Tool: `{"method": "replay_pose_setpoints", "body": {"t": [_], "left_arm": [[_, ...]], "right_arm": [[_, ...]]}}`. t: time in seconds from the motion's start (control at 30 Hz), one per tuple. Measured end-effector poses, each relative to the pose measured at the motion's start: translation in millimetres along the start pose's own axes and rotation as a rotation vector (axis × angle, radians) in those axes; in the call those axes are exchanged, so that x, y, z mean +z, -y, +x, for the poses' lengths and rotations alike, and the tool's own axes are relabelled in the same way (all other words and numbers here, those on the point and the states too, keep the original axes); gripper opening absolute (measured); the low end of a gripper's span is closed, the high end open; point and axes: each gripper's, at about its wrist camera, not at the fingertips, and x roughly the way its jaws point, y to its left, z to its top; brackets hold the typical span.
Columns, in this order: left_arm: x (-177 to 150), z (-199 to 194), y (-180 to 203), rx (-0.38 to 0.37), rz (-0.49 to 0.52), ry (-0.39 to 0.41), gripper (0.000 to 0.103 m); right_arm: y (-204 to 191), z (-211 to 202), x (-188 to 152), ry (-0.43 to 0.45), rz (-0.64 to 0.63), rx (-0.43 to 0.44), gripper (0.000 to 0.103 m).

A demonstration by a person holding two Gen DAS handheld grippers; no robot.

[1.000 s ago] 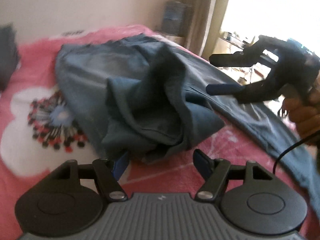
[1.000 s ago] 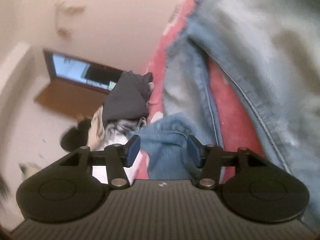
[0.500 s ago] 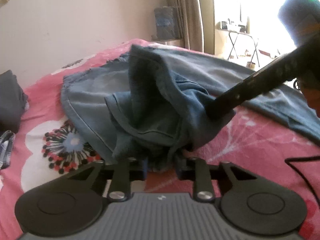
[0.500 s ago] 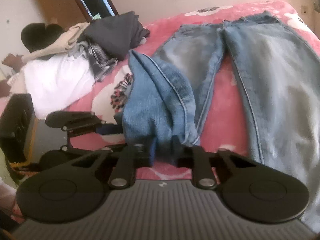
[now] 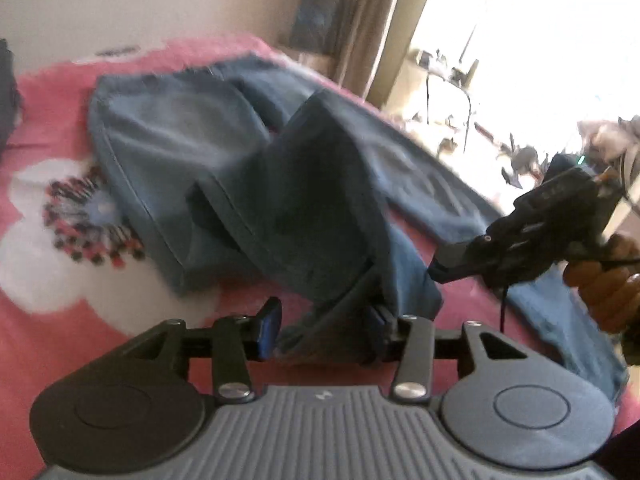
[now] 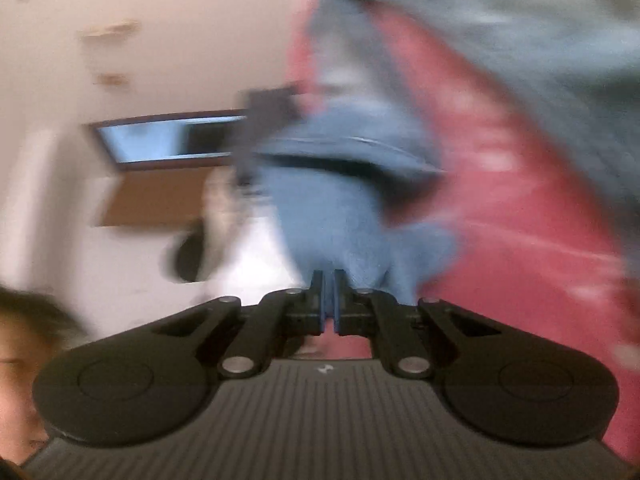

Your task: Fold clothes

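My left gripper (image 5: 324,330) is spread with a bunch of the jeans (image 5: 320,216) between its fingers, not squeezed, while my right gripper (image 6: 328,300) is pressed together on a lifted fold of the same jeans. Beyond that fold, the jeans lie spread on the pink bedspread (image 5: 52,240). I judge the fold could slip from the loose left side and collapse unevenly, since only the right pinch holds it.

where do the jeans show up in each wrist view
Left wrist: the jeans fill the centre, spread on the bedspread, a bunched fold running down between the left claw fingers.
Right wrist: blurred; jeans at centre, cloth pinched in the right claw, more denim at top right.
Shared landmark: the pink floral bedspread.
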Motion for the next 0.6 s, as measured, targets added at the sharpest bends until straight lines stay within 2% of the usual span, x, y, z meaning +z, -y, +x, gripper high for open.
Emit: {"method": "replay_pose_setpoints", "body": {"t": [0.07, 0.13, 0.2, 0.23, 0.33, 0.4, 0.5, 0.57, 0.6], "left_arm": [[-1.2, 8.9, 3.4, -0.001, 0.011, -0.012, 0.048], [-2.8, 11.6, 7.7, 0.009, 0.027, -0.013, 0.055], [-4.4, 14.2, 12.0, 0.019, 0.043, -0.014, 0.057], [-5.1, 15.6, 14.2, 0.024, 0.051, -0.015, 0.059], [-7.5, 19.6, 20.6, 0.038, 0.075, -0.016, 0.062], [-9.2, 21.7, 24.9, 0.047, 0.088, -0.018, 0.062], [-13.4, 20.7, 31.0, 0.05, 0.083, -0.032, 0.063], [-17.0, 17.4, 34.5, 0.05, 0.068, -0.036, 0.063], [-18.5, 15.4, 35.5, 0.045, 0.057, -0.039, 0.061]], "right_arm": [[-3.7, -3.4, -5.3, 0.02, -0.066, -0.064, 0.007], [-13.5, -6.8, -8.4, 0.045, -0.132, -0.096, 0.014], [-25.7, -10.7, -11.3, 0.073, -0.2, -0.12, 0.047], [-33.0, -12.2, -9.9, 0.088, -0.235, -0.125, 0.051], [-61.1, -11.6, -14.3, 0.109, -0.368, -0.166, 0.055], [-79.6, 0.3, -19.0, 0.102, -0.472, -0.23, 0.06], [-101.7, 28.2, -26.7, 0.039, -0.645, -0.347, 0.066], [-111.1, 46.8, -38.7, 0.025, -0.767, -0.442, 0.065], [-111.8, 54.4, -43.0, 0.029, -0.815, -0.488, 0.061]]}}
